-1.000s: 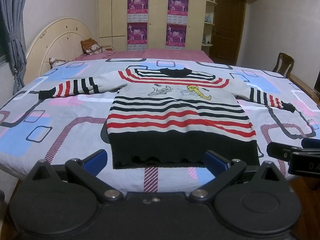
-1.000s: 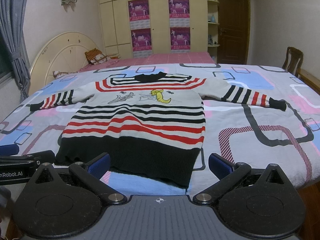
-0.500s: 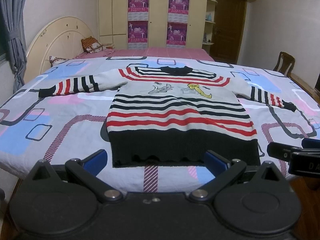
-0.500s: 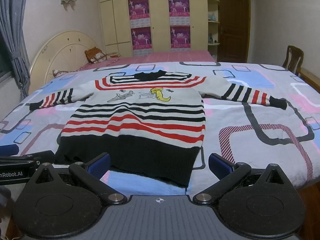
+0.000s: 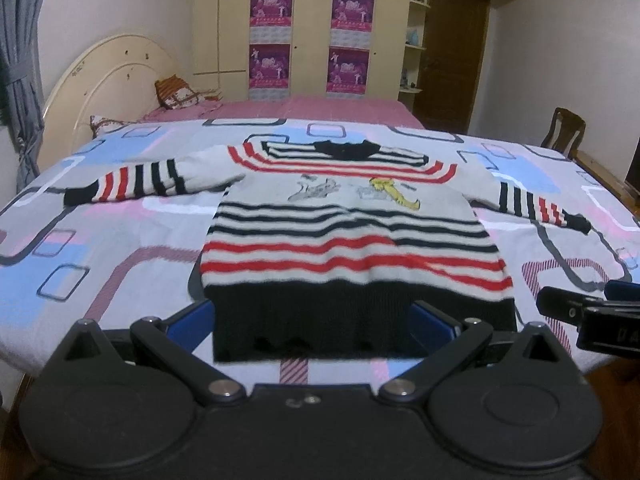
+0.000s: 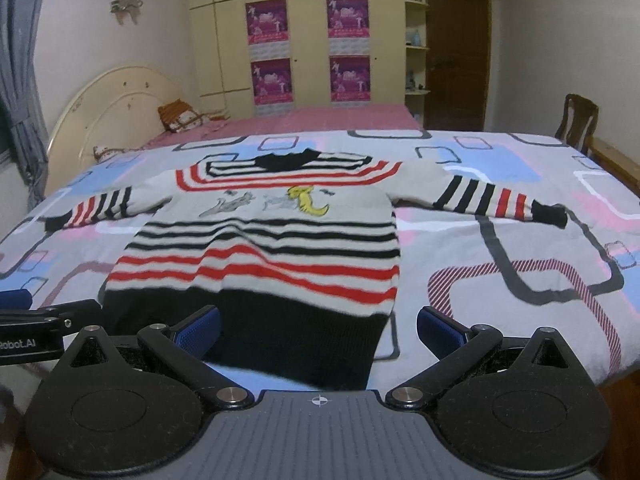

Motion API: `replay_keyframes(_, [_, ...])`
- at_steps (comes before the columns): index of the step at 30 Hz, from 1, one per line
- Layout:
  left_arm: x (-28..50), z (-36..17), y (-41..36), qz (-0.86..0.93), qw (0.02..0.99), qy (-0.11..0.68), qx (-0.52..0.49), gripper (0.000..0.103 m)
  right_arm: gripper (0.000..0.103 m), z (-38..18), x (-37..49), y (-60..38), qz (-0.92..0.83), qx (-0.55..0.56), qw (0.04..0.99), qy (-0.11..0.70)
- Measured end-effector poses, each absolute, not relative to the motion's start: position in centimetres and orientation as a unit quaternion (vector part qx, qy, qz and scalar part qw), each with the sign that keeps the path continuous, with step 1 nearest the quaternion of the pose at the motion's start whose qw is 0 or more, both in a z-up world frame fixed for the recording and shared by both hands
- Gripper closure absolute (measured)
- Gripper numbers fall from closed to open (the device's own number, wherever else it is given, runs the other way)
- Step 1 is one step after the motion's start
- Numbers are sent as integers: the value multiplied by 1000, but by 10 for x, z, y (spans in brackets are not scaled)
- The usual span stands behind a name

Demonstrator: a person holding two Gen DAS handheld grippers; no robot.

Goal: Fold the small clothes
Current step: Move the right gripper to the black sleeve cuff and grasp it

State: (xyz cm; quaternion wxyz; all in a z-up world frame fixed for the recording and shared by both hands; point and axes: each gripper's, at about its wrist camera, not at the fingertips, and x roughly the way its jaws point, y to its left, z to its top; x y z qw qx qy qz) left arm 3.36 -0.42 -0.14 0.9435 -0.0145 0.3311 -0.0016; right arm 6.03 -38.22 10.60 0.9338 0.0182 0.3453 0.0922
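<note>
A small striped sweater (image 5: pixel 352 232) in white, red and black lies flat on the bed, front up, both sleeves spread out, with a cartoon print on the chest. It also shows in the right wrist view (image 6: pixel 264 248). My left gripper (image 5: pixel 312 320) is open and empty, just short of the black hem at the bed's near edge. My right gripper (image 6: pixel 318 328) is open and empty over the hem's right part. The right gripper's tip shows at the right of the left wrist view (image 5: pixel 580 312); the left gripper's tip shows at the left of the right wrist view (image 6: pixel 48 320).
The bed (image 5: pixel 100 248) has a patterned grey, blue and pink cover. A second bed with a pink cover (image 5: pixel 320 106) and a cream headboard (image 5: pixel 104 80) stands behind. A wooden chair (image 5: pixel 562 134) is at the right, with a wardrobe and a brown door at the back.
Both grippers have moved forward and a little higher toward the sweater's hem. Their jaws stay open. The sweater has not moved.
</note>
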Motion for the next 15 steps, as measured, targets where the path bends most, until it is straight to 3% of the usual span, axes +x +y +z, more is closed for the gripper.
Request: replay_keyframes(15, [125,-1,1,-41,943,331,-10,0,0,112,138,-379,33,17,942,332])
